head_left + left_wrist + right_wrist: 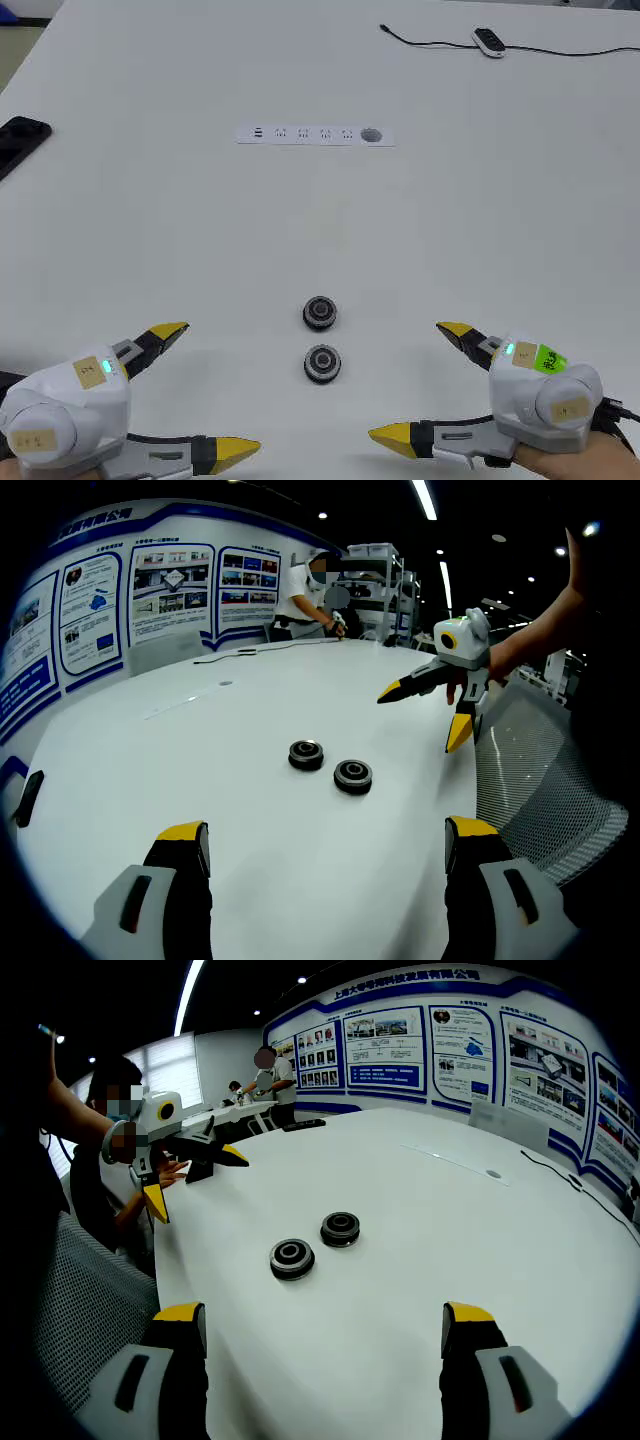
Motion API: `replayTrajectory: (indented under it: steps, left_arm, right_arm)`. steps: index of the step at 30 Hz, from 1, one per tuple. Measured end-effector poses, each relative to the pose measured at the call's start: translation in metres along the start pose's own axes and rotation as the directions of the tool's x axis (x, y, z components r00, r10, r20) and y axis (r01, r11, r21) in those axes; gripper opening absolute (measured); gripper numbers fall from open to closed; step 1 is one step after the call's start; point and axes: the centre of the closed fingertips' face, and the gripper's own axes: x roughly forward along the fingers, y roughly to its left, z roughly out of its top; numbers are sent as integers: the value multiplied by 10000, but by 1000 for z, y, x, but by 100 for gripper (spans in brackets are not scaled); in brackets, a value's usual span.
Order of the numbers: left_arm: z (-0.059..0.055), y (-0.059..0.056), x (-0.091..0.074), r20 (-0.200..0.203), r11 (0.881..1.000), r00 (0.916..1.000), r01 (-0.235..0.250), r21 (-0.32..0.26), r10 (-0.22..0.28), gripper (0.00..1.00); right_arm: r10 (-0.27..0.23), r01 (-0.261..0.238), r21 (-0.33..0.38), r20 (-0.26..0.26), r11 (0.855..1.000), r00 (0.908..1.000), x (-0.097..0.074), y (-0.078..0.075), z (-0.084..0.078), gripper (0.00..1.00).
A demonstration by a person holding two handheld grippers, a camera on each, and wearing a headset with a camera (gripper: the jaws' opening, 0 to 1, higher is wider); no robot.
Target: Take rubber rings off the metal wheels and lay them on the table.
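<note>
Two small metal wheels with black rubber rings lie flat on the white table: the far wheel and the near wheel. My left gripper hovers open at the lower left, nothing between its yellow-tipped jaws. Opposite it at the lower right, my right gripper stands wide open and empty. The wheels sit between the two grippers, apart from both.
A white power strip lies mid-table beyond the wheels. A cabled device rests at the far right, a black object at the left edge. Further back in the room a person stands at another table.
</note>
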Motion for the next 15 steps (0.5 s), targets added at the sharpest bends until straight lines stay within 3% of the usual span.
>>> replayTrajectory:
  steps: [15]
  left_arm:
    - [0, -2, 2, 35, 10000, 10000, 21, -46, -21, 100]
  right_arm:
    - [-117, 114, 229, 124, 9997, 9999, -5, -5, 0, 99]
